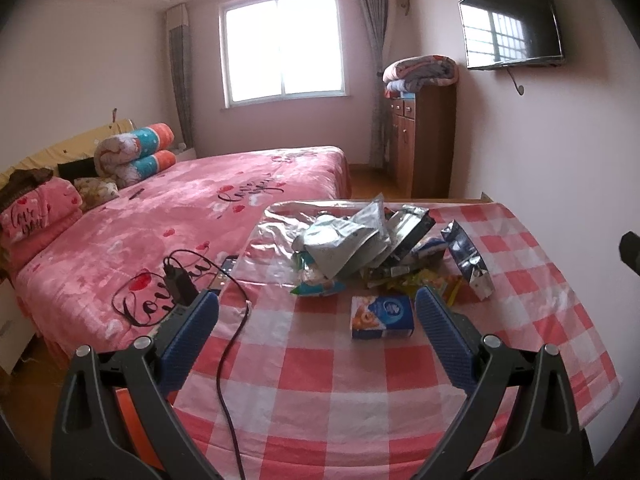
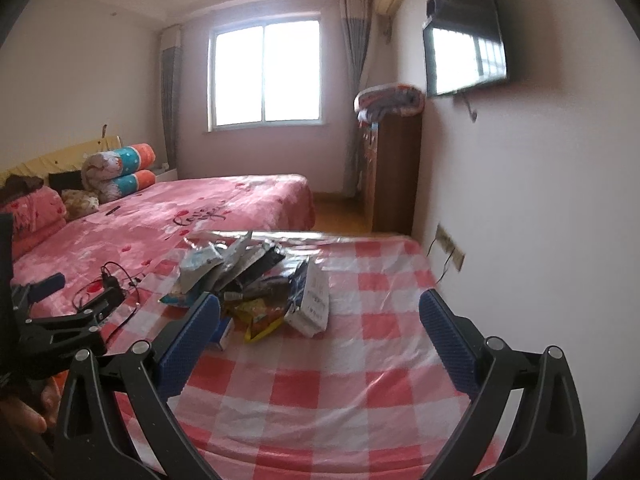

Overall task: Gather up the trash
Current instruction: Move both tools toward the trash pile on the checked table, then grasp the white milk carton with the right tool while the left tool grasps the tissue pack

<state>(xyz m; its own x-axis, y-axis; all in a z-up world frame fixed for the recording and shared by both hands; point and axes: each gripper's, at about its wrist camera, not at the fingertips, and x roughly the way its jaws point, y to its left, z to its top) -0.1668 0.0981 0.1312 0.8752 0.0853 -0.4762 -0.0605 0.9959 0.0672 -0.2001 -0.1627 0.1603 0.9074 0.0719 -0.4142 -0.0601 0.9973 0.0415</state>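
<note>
Both hand-held grippers, left and right, are spread wide, holding nothing, above the checkered counter near the wrapper pile.

We see the trash pile on the far part of the surface, a tissue pack just before it, a cable at the left, the bed beyond on the left, and a cabinet behind against the right wall.
</note>
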